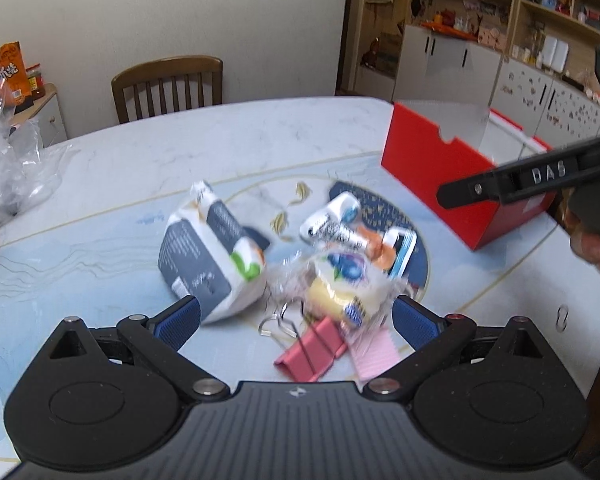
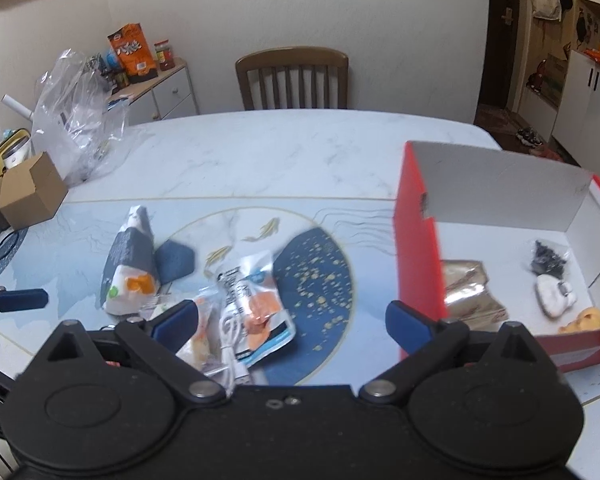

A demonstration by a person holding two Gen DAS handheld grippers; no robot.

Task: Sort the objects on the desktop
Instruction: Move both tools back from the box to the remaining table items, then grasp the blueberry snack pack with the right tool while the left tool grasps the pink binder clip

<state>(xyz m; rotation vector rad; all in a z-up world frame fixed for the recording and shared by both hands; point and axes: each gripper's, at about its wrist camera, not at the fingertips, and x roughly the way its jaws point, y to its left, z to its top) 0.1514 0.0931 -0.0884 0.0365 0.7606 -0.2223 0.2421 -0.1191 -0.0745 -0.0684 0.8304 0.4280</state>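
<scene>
My left gripper (image 1: 296,316) is open and hovers low over a blurred heap on the patterned table (image 1: 100,248). Between its blue pads lie a clear-wrapped yellow snack (image 1: 344,284), a pink binder clip (image 1: 308,354) and pink paper (image 1: 374,354). A grey-white soft pack (image 1: 208,256) sits just beyond the left pad, and a cable packet (image 1: 352,228) lies farther off. My right gripper (image 2: 292,320) is open and empty, above the cable packet (image 2: 256,304) and beside the red box (image 2: 416,240). The grey-white pack (image 2: 130,268) lies to its left.
The red box holds a gold foil packet (image 2: 470,292), a black bagged item (image 2: 546,260), a white item (image 2: 556,298) and a yellow toy (image 2: 588,318). A cardboard box (image 2: 28,192) and a clear plastic bag (image 2: 76,120) stand at the table's left. A wooden chair (image 2: 292,76) is behind.
</scene>
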